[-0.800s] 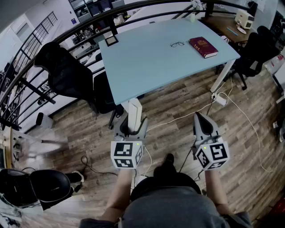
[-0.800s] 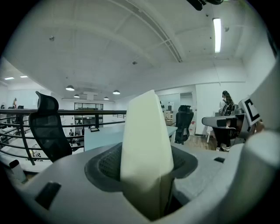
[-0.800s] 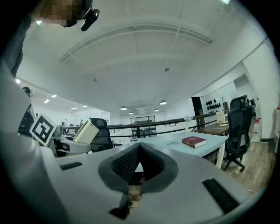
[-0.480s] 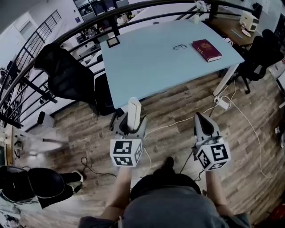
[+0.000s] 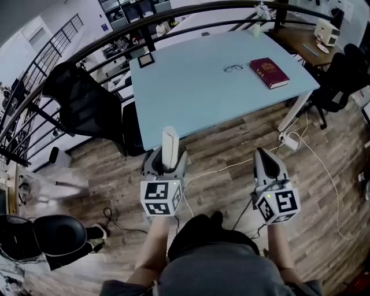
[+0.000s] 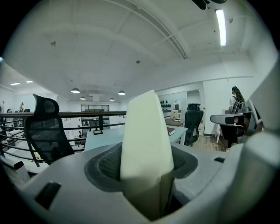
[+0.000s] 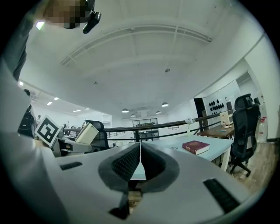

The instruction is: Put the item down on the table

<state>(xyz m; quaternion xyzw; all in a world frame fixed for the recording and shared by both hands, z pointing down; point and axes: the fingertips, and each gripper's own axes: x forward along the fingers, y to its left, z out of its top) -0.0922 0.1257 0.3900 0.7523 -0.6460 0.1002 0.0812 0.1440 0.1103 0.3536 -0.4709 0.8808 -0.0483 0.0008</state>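
My left gripper (image 5: 166, 166) is shut on a flat white block (image 5: 170, 148) that stands upright between its jaws, just short of the light blue table's (image 5: 191, 92) near edge. In the left gripper view the white block (image 6: 145, 153) fills the middle, clamped between the dark pads. My right gripper (image 5: 266, 163) is shut with nothing in it and hangs over the wooden floor right of the left one. Its pads (image 7: 131, 164) meet in the right gripper view, where the left gripper and its white block (image 7: 87, 133) show at the left.
A red book (image 5: 269, 72) and a pair of glasses (image 5: 233, 68) lie on the table's far right part. A small picture frame (image 5: 144, 59) stands at its far left corner. Black office chairs (image 5: 87, 101) stand left of the table; a black railing (image 5: 173, 17) curves behind it. Cables (image 5: 312, 150) cross the floor.
Both grippers have moved forward toward the table. The white block's top now reaches the table's near edge in the head view. Jaws are unchanged.
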